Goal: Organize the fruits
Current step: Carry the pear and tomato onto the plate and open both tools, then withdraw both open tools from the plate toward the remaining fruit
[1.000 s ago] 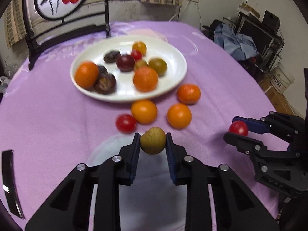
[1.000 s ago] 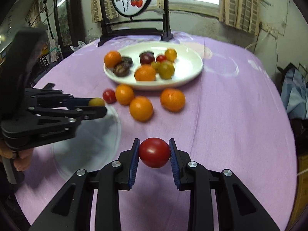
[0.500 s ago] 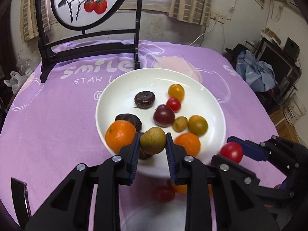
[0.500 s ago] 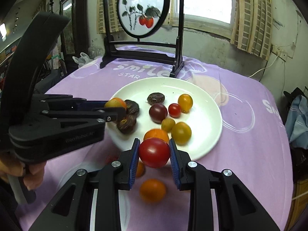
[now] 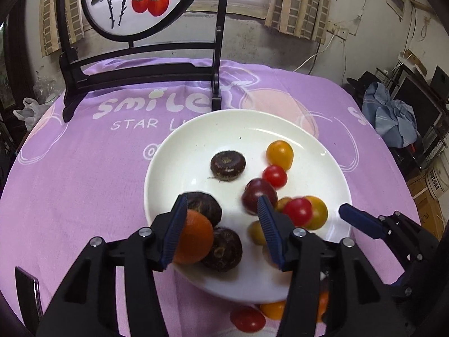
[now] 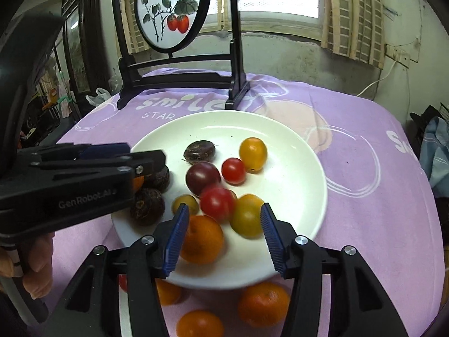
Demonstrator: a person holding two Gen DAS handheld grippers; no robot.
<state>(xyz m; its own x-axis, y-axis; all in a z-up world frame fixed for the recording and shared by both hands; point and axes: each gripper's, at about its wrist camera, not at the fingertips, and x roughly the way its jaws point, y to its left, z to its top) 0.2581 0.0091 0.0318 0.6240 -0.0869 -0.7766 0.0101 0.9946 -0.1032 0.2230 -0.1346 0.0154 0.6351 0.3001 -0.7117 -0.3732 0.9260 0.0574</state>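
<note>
A white plate (image 5: 196, 132) (image 6: 308, 165) on the purple cloth holds oranges, tomatoes and dark round fruits. My left gripper (image 5: 221, 210) (image 6: 134, 154) hangs over its near left part, jaws opening, nothing pressed between them. A small olive-green fruit (image 5: 256, 233) (image 6: 185, 203) lies blurred on the plate just under it. My right gripper (image 6: 223, 219) is over the near right part, jaws also opening and holding nothing. A blurred red tomato (image 6: 217, 203) (image 5: 297, 212) sits on the plate ahead of its pads. One of the right gripper's fingers (image 5: 362, 221) shows in the left wrist view.
Loose on the cloth before the plate lie three oranges (image 6: 263, 304) and a red tomato (image 5: 248, 320). A black-framed round screen (image 5: 134, 2) stands behind the plate. A person's hand (image 6: 36, 264) holds the left gripper. Clutter lies off the table's right edge.
Both grippers carried their fruit from above the cloth to above the plate. Both then opened: the olive-green fruit and the red tomato left the pads and now rest on the plate.
</note>
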